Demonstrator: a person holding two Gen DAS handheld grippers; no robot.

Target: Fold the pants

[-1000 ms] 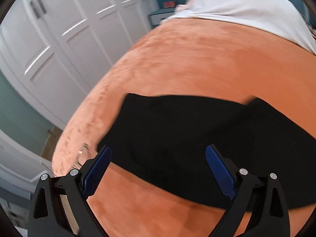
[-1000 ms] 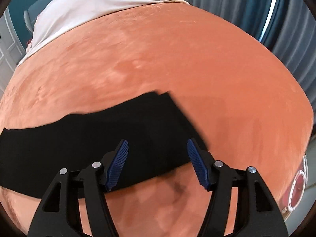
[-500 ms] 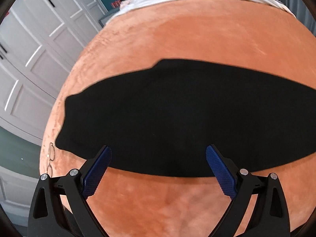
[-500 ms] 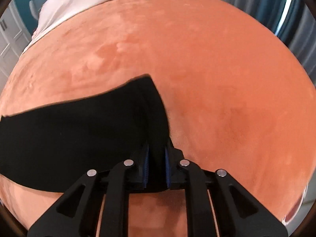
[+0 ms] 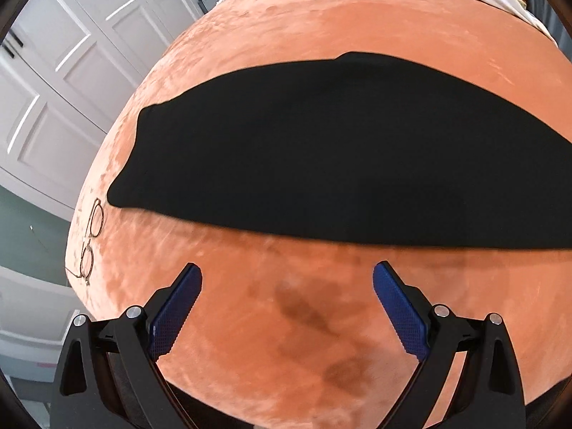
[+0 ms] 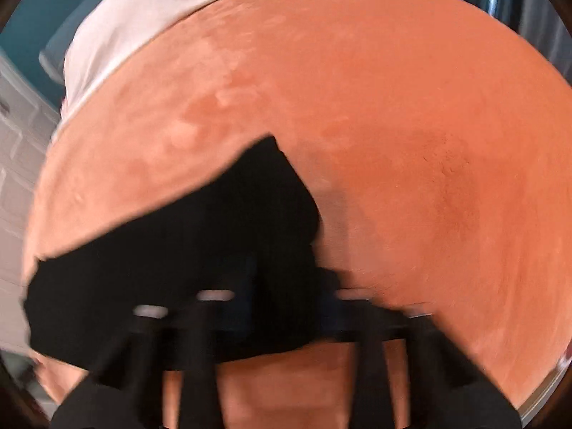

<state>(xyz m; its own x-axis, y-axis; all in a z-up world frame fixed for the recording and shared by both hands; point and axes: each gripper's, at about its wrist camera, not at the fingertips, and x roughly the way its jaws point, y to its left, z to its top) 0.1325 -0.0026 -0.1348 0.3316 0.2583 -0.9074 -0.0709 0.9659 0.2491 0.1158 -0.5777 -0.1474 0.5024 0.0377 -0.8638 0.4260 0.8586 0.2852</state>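
Across the near half of the orange bed cover (image 5: pixel 321 28), the black pants (image 5: pixel 339 164) are laid out as one long, flat strip parallel to the near edge. A pair of glasses (image 5: pixel 91 236) is seen by the cover's left edge, just beside the left end of the pants.

The left gripper (image 5: pixel 287 286) is held above bare cover just short of the strip's near edge; its blue pads (image 5: pixel 400 314) stand wide apart and nothing is gripped between them.

The right gripper (image 6: pixel 282 307) is blurred, but its jaws have just been closing and are now nearly together, with the black cloth of the right end of the pants pinched between them. That end is seen bunched and raised slightly off the cover.

The pants appear already narrowed, perhaps leg over leg, though layers cannot be told apart in the black cloth. No crosswise fold is visible yet. It is judged that the task is at an early-to-middle stage: one end is seized, and the left end is yet to be taken before the length can be folded over.
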